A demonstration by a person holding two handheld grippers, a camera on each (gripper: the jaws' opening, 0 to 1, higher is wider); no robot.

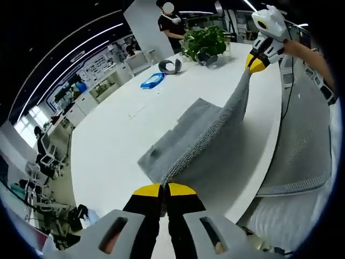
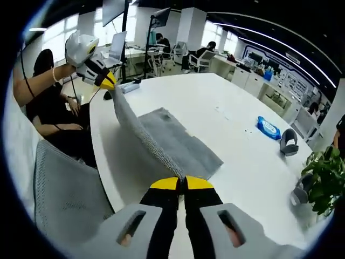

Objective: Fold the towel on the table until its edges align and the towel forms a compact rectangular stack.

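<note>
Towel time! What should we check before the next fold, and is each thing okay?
1. Left hand-held gripper pinching a towel corner: ok.
2. Right hand-held gripper pinching the other corner: ok.
3. Lifted edge stretched between both, not sagging: ok.
4. Rest of towel lying on the white table: ok.
5. Blue packet well away from the towel: ok.
6. Edges lined up already: cannot tell.
</note>
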